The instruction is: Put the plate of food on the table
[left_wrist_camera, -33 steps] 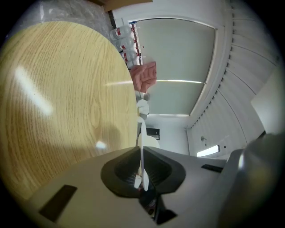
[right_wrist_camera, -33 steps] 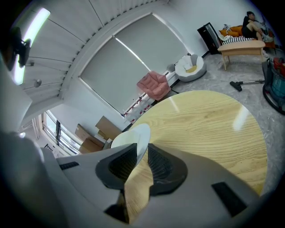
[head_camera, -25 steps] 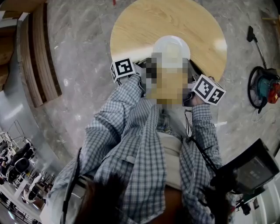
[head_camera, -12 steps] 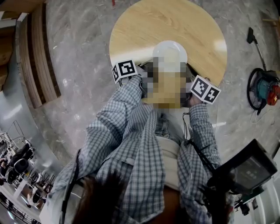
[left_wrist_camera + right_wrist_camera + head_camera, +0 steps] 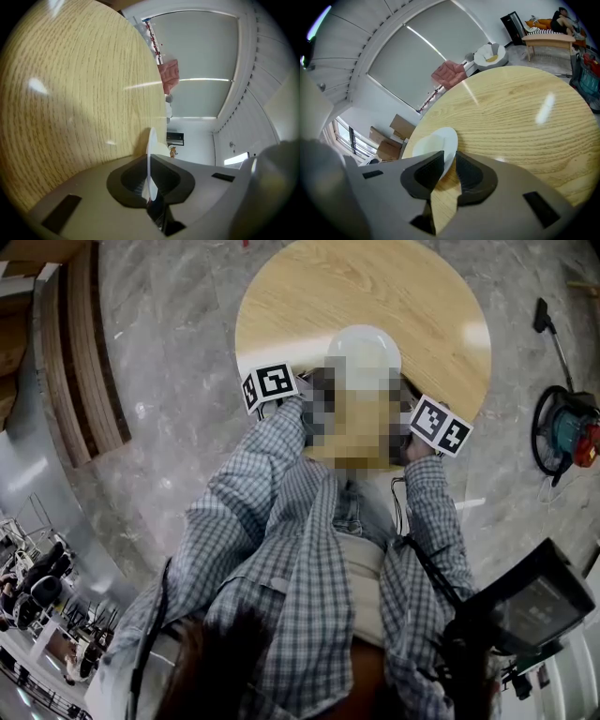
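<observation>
A white plate [image 5: 364, 351] hangs low over the near edge of a round light-wood table [image 5: 422, 296], held from both sides. My left gripper [image 5: 302, 386] is shut on its left rim; in the left gripper view the rim [image 5: 150, 154] shows edge-on, pinched between the dark pads of that gripper [image 5: 150, 177]. My right gripper [image 5: 411, 411] holds the right rim. In the right gripper view the plate [image 5: 436, 141] runs in between that gripper's [image 5: 449, 168] pads, with the table top [image 5: 520, 117] just beneath. No food shows on the plate's visible part; a mosaic patch hides its near edge.
A vacuum cleaner [image 5: 565, 425] sits on the marble floor right of the table. Wooden steps [image 5: 84, 352] run along the left. A black device [image 5: 530, 601] hangs at the lower right. Cardboard boxes [image 5: 399, 130] and a bench [image 5: 547, 40] stand beyond the table.
Both grippers and the plate have shifted slightly, the right one sinking a little toward the table top. Both grips on the rim are unchanged.
</observation>
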{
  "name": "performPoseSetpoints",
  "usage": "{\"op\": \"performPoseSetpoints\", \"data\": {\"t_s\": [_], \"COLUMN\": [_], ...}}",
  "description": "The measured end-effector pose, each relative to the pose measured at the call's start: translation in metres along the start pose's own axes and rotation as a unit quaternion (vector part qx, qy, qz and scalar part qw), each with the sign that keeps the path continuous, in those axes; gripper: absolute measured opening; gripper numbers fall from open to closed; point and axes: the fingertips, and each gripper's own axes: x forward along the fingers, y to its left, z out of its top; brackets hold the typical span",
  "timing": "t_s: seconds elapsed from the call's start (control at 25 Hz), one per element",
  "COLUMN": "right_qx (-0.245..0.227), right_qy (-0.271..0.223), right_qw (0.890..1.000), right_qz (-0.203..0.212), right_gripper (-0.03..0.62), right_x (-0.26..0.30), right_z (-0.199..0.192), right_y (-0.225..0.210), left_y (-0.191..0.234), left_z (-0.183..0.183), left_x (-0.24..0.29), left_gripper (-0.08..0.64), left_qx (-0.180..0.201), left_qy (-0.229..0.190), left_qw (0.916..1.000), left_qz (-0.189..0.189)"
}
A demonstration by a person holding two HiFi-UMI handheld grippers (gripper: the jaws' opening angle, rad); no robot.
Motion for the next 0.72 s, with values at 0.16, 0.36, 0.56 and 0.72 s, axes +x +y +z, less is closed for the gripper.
{"op": "performPoseSetpoints", "data": {"t_s": [0.16, 0.36, 0.56, 0.72], "right_qx": [-0.009, -0.031, -0.158, -0.379], "right_qy": [0.009, 0.008, -0.001, 0.037], "right_qw": [0.999, 0.999, 0.986, 0.923], "right_qz": [-0.032, -0.044, -0.058, -0.056], "right_gripper": [0.084, 0.085, 0.086, 0.086], "right_x": [0.004, -0.001, -0.016, -0.025], "right_z": [-0.002, 0.003, 0.007, -0.021], "right_y": [-0.004, -0.004, 0.007, 0.041], "left_y": [0.002, 0.002, 0.002, 0.002], "left_z": [0.001, 0.001, 0.002, 0.0], "left_x": [0.001, 0.001, 0.001, 0.002], "left_gripper": [0.02, 0.02, 0.02, 0.02], "left_qx": [0.009, 0.003, 0.001, -0.001], "left_qy": [0.001, -0.004, -0.003, -0.006], "left_qw": [0.9999, 0.9999, 1.0, 1.0], "left_qz": [0.009, 0.009, 0.008, 0.006]}}
